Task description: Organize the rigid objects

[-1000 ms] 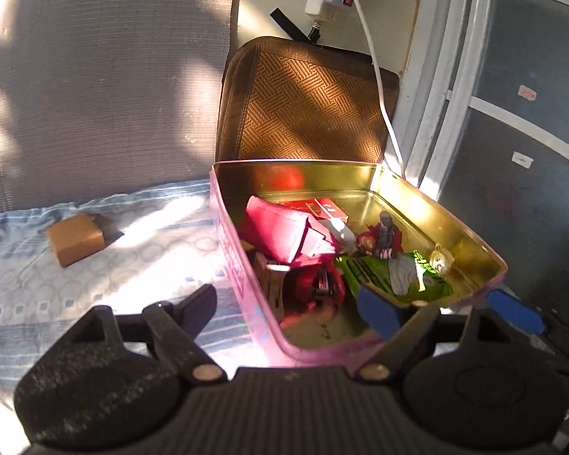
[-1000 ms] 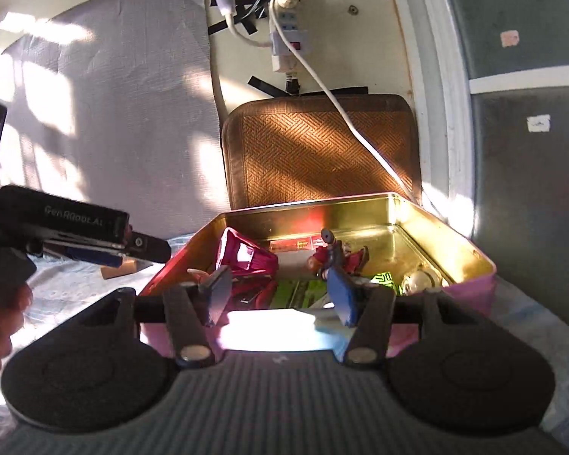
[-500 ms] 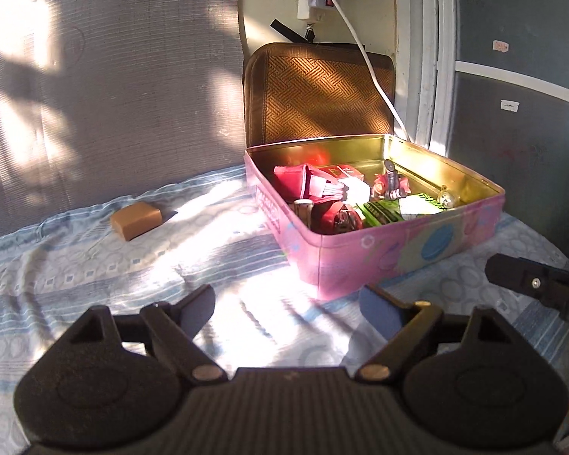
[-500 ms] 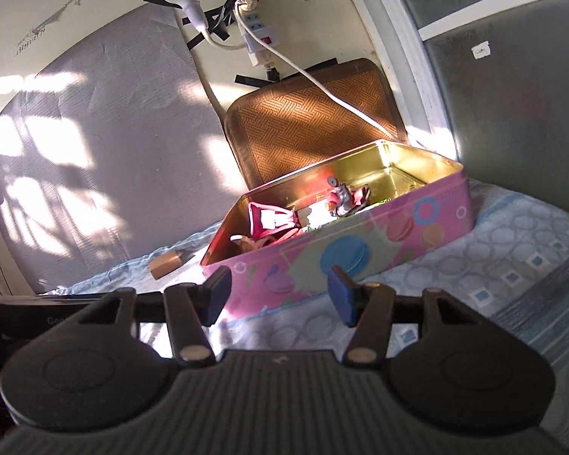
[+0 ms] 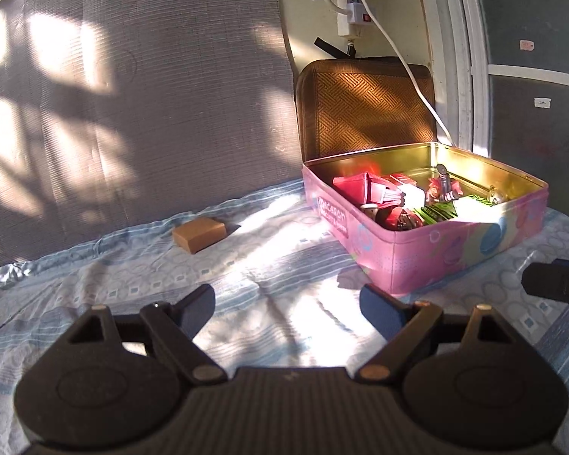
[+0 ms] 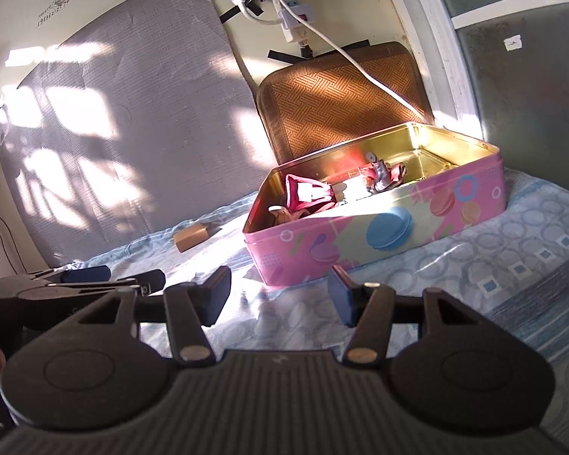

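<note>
Nearest the cameras, the left gripper (image 5: 287,309) and the right gripper (image 6: 280,297) both hang over the patterned blue bedsheet (image 5: 132,292) on the near side of the pink tin (image 5: 447,244). Each has its fingers spread wide with nothing between them.

The tin stands open on the sheet, lidless, its gold inside catching strong sun. In it lie a crimson folded pouch (image 5: 364,189) toward its left end, a small red figure (image 5: 442,189) standing near the middle, a green packet (image 5: 438,212) toward the near wall, and a small pale trinket (image 5: 494,198) at the right end. Dark items under the pouch are too shadowed to make out, and glare washes out the white patch at the centre.

Left of the tin and well apart from it, a tan block (image 5: 199,233) rests on the sheet.

Just behind the tin a brown woven cushion (image 5: 364,102) leans upright against the wall, its lower edge hidden by the tin. A white cable (image 5: 406,64) crosses the cushion from a power strip (image 5: 351,15) above.
</note>
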Demonstrator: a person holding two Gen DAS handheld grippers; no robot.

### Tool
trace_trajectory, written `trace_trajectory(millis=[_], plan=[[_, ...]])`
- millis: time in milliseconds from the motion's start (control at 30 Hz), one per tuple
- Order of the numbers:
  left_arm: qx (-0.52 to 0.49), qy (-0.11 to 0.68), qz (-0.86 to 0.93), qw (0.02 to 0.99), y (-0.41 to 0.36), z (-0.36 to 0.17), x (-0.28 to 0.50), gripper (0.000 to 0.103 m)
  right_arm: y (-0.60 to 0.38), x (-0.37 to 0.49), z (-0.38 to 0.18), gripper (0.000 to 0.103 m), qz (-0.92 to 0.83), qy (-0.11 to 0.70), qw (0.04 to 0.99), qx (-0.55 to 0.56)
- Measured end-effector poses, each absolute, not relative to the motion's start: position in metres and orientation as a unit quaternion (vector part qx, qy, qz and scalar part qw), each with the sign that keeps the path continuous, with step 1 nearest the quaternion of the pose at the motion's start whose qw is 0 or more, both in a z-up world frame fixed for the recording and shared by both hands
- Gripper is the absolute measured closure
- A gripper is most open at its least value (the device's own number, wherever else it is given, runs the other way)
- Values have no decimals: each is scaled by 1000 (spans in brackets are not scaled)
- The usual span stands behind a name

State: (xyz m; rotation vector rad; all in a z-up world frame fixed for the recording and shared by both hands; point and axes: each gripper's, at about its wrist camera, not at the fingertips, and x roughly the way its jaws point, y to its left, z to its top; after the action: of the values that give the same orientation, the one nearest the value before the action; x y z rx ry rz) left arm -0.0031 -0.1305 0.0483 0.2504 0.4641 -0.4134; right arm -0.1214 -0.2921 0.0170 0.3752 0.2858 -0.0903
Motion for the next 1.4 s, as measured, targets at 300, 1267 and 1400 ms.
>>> trace_trajectory(millis=[300,1267,1400], plan=[[125,231,-174,949,-101,37,15,15,-273,-109,21,44,-34,153,974,162],[115,262,-89,954,-15,11,82,15,-206,-55,28,44,20,182,978,95],[113,259,-66,957,2,12,95,15,-199,-36,31,44,40,188,978,85]])
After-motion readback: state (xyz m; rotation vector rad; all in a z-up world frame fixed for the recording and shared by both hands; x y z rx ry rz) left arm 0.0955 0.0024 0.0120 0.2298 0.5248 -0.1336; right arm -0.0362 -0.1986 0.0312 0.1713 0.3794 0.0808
